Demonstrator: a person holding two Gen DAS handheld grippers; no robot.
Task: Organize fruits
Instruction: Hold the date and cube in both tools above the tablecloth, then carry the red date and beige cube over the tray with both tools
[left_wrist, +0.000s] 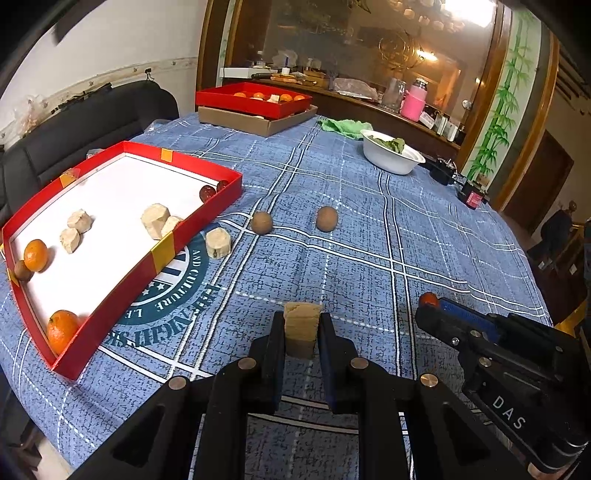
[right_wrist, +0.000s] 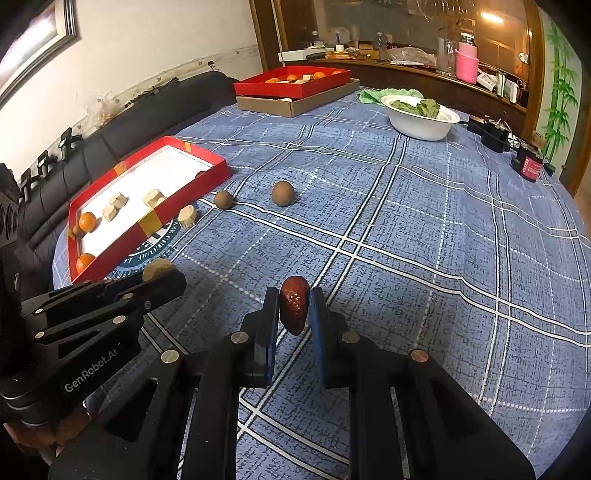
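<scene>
Left wrist view: left tool (left_wrist: 302, 334) clamped on beige chunk (left_wrist: 301, 325), right tool (right_wrist: 293, 312) clamped on red date (right_wrist: 294, 308), both above worktop (right_wrist: 406, 240). Date probably glossy; could slip short of red tray (left_wrist: 192, 236), far left.

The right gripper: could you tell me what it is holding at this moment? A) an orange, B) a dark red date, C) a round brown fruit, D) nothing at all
B: in the right wrist view the right gripper is shut on a glossy dark red date, pinched between its blue pads above the blue plaid cloth, while the left gripper grips a pale cut chunk.
</scene>
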